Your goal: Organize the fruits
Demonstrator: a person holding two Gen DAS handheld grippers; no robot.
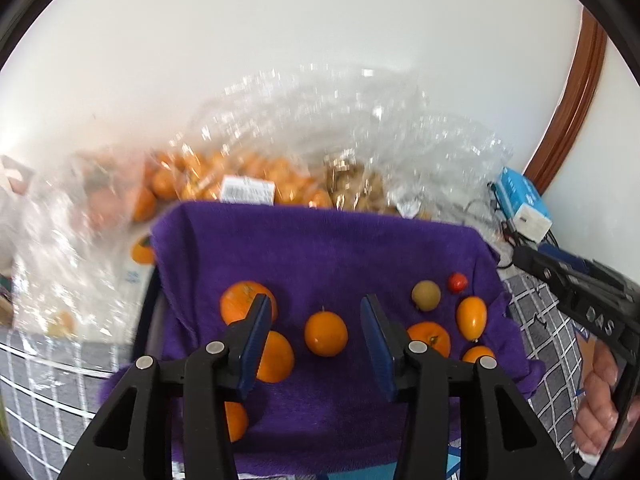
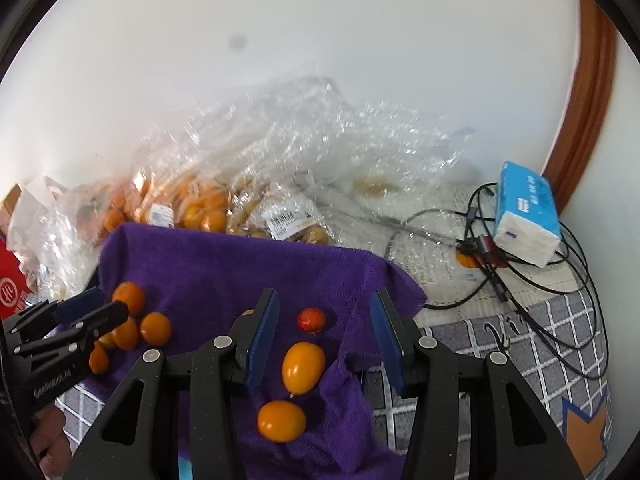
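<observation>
Two grippers hover over a purple towel (image 1: pixel 320 248) spread with fruit, and the coming move turns on which fruit sits in line with which pair of fingers. In the left wrist view a round orange (image 1: pixel 325 333) lies on the towel directly ahead of the left gripper (image 1: pixel 316 316), framed in the gap between its blue pads and apart from both. It is near spherical, so it offers no long axis to favour. The left gripper's fingers stand partly open and hold nothing; larger oranges lie beside and partly behind the left pad.

In the right wrist view an oval yellow-orange fruit (image 2: pixel 303 367) lies between the fingers of the right gripper (image 2: pixel 325 326), its long axis running roughly up the picture, along the pointing line. A small red fruit (image 2: pixel 311 320) sits just beyond it and another orange-yellow one (image 2: pixel 281 421) nearer the camera. These fingers are likewise partly open, empty, and touch no fruit.

Judging by position, each hand is nearer its own cluster: the left to the oranges, the right to the small fruits at the towel's right edge. Bags of fruit (image 2: pixel 208 204) wait behind the towel.
</observation>
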